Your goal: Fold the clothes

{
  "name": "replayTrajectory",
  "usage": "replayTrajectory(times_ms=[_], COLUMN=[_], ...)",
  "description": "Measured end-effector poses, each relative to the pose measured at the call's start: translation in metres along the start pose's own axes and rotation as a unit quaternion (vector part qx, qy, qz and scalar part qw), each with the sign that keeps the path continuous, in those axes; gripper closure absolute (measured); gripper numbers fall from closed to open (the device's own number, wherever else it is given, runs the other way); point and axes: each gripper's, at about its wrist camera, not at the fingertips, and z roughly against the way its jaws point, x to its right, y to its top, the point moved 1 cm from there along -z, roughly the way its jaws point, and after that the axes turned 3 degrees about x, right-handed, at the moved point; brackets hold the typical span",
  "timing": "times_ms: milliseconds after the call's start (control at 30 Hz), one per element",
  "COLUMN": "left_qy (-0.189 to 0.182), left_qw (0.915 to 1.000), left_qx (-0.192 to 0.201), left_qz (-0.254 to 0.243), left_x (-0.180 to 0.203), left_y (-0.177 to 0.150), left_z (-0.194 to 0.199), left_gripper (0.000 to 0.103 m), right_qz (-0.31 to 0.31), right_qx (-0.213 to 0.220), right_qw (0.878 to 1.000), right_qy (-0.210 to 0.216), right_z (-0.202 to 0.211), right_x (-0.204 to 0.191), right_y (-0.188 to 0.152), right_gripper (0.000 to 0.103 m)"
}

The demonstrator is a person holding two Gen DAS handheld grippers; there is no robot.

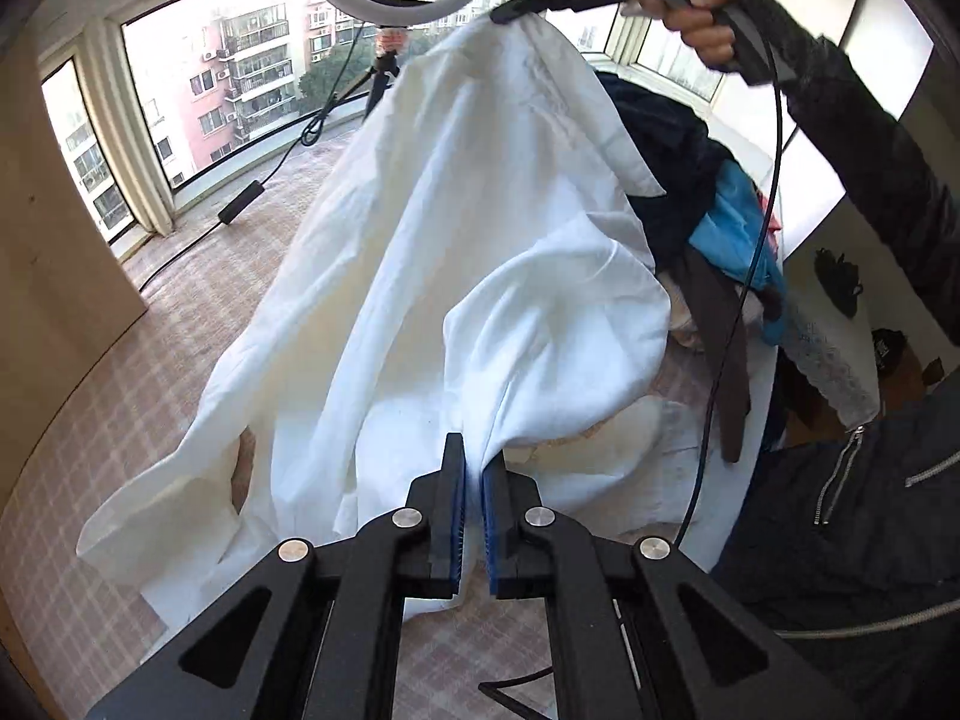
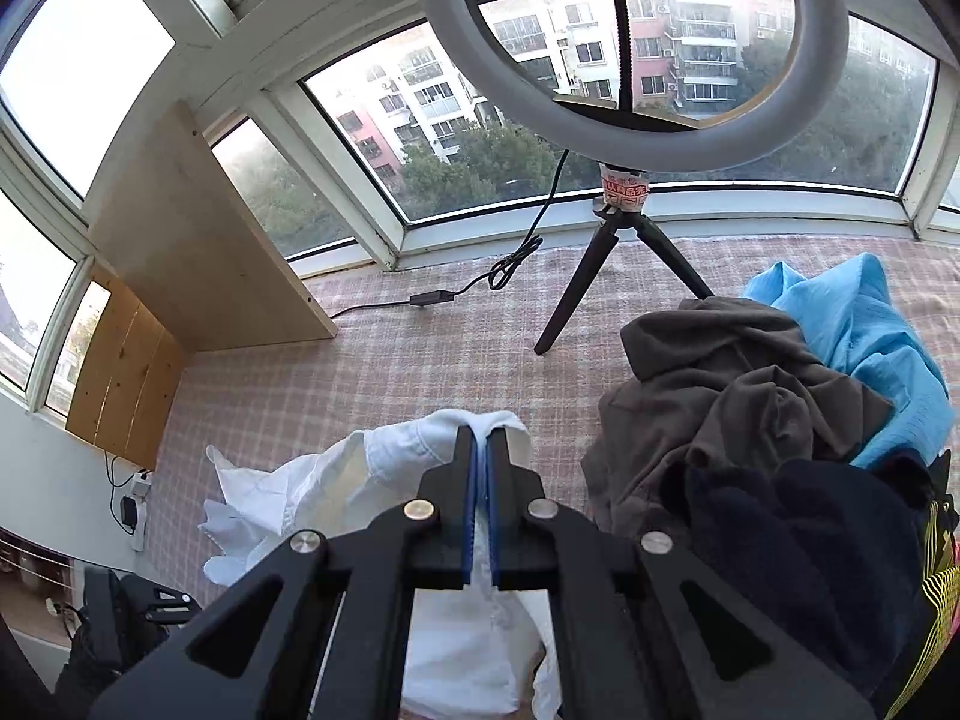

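Your left tool (image 1: 474, 498): black angular arms, blue ribbed pads, four round silver screws. Right tool (image 2: 479, 480) matches; from the left wrist view it has a black handle and a thin black cable (image 1: 774, 192). You wear a dark sleeve (image 1: 888, 180) and dark jacket with silver zips (image 1: 840, 474).

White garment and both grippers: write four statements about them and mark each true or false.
1. The right gripper is shut on the white garment. True.
2. The white garment lies folded flat on the checked cloth. False: it hangs lifted from the right gripper, unfolded.
3. The left gripper has a fold of the white garment between its blue pads. True.
4. The ring light lies on the clothes pile. False: it stands on a tripod by the window.
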Motion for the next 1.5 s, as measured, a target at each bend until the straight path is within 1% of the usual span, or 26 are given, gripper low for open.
replayTrajectory(times_ms=[33, 67, 100, 133, 200, 267, 333, 400, 500, 633, 700, 767, 833, 867, 900, 967, 1100, 1167, 1233, 1300, 1333, 1367, 1400, 1433, 1467, 1500], left_qy=[0.014, 0.037, 0.063, 0.08, 0.09, 0.087, 0.06, 0.024, 0.004, -0.05, -0.044, -0.024, -0.002, 0.004, 0.007, -0.009, -0.033, -0.033, -0.025, 0.007, 0.033, 0.076, 0.124, 0.163, 0.197, 0.208], left_qw=[0.9999, 0.9993, 0.9977, 0.9959, 0.9939, 0.9943, 0.9967, 0.9964, 0.9908, 0.9822, 0.9749, 0.9688, 0.9613, 0.9618, 0.9643, 0.9742, 0.993, 0.9982, 0.9988, 0.9961, 0.9928, 0.9877, 0.9796, 0.9705, 0.96, 0.9545], left_qx=[0.001, -0.009, -0.025, -0.041, -0.063, -0.062, -0.043, -0.042, -0.051, -0.074, -0.084, -0.118, -0.157, -0.169, -0.176, -0.155, -0.079, -0.045, -0.019, -0.018, -0.027, -0.05, -0.078, -0.109, -0.141, -0.162], left_qz=[0.006, 0.004, 0.0, 0.0, 0.013, 0.003, -0.034, -0.07, -0.125, -0.165, -0.201, -0.216, -0.226, -0.215, -0.197, -0.164, -0.081, -0.021, 0.038, 0.086, 0.112, 0.127, 0.137, 0.141, 0.14, 0.139], left_x=[-0.011, -0.019, -0.026, -0.032, -0.043, -0.035, -0.007, 0.025, 0.065, 0.106, 0.123, 0.125, 0.125, 0.121, 0.116, 0.107, 0.071, 0.032, -0.014, -0.065, -0.093, -0.118, -0.142, -0.16, -0.176, -0.186], left_y=[-0.005, -0.011, -0.019, -0.027, -0.038, -0.043, -0.044, -0.043, -0.044, -0.044, -0.047, -0.052, -0.057, -0.057, -0.055, -0.045, -0.025, -0.02, -0.017, -0.016, -0.015, -0.019, -0.023, -0.031, -0.039, -0.046], left_z=[0.006, 0.003, -0.005, -0.015, -0.025, -0.027, -0.027, -0.039, -0.064, -0.094, -0.11, -0.132, -0.155, -0.159, -0.158, -0.133, -0.038, 0.008, 0.042, 0.043, 0.029, 0.008, -0.015, -0.035, -0.054, -0.065], left_gripper=[0.087, 0.069, 0.056, 0.058, 0.059, 0.06, 0.059, 0.057, 0.057, 0.057, 0.056, 0.057, 0.086, 0.099, 0.101, 0.101, 0.101, 0.101, 0.1, 0.094, 0.092, 0.086, 0.077, 0.075, 0.079, 0.08], right_qz=[0.006, 0.011, 0.01, 0.003, -0.014, -0.019, -0.021, -0.024, -0.029, -0.038, -0.04, -0.041, -0.043, -0.042, -0.04, -0.038, -0.029, -0.019, -0.015, -0.018, -0.02, -0.021, -0.023, -0.024, -0.023, -0.022], right_qx=[0.001, 0.002, -0.002, -0.009, -0.024, -0.034, -0.041, -0.046, -0.048, -0.054, -0.056, -0.057, -0.057, -0.056, -0.054, -0.052, -0.047, -0.045, -0.045, -0.053, -0.062, -0.072, -0.082, -0.092, -0.1, -0.106], right_qw=[1.0, 1.0, 1.0, 1.0, 0.999, 0.999, 0.998, 0.998, 0.997, 0.997, 0.996, 0.996, 0.996, 0.997, 0.997, 0.997, 0.997, 0.997, 0.996, 0.996, 0.995, 0.994, 0.993, 0.992, 0.992, 0.991], right_qy=[-0.008, -0.017, -0.023, -0.025, -0.027, -0.032, -0.04, -0.046, -0.05, -0.049, -0.05, -0.049, -0.046, -0.046, -0.048, -0.051, -0.06, -0.065, -0.071, -0.072, -0.075, -0.077, -0.079, -0.08, -0.079, -0.078], right_z=[0.0, 0.0, -0.004, -0.01, -0.023, -0.033, -0.04, -0.044, -0.045, -0.046, -0.047, -0.047, -0.046, -0.046, -0.045, -0.042, -0.032, -0.027, -0.025, -0.033, -0.041, -0.05, -0.061, -0.071, -0.079, -0.086], right_x=[-0.003, -0.005, -0.005, -0.003, 0.003, 0.004, 0.005, 0.007, 0.01, 0.015, 0.018, 0.02, 0.021, 0.021, 0.022, 0.024, 0.027, 0.027, 0.029, 0.03, 0.031, 0.031, 0.03, 0.029, 0.027, 0.024], right_y=[-0.004, -0.009, -0.013, -0.017, -0.024, -0.029, -0.032, -0.034, -0.033, -0.033, -0.034, -0.036, -0.039, -0.04, -0.04, -0.042, -0.045, -0.048, -0.053, -0.059, -0.063, -0.067, -0.07, -0.072, -0.074, -0.076], right_gripper=[0.1, 0.1, 0.1, 0.1, 0.1, 0.1, 0.1, 0.1, 0.1, 0.1, 0.1, 0.1, 0.1, 0.1, 0.1, 0.1, 0.1, 0.1, 0.1, 0.1, 0.1, 0.1, 0.1, 0.1, 0.1, 0.1])
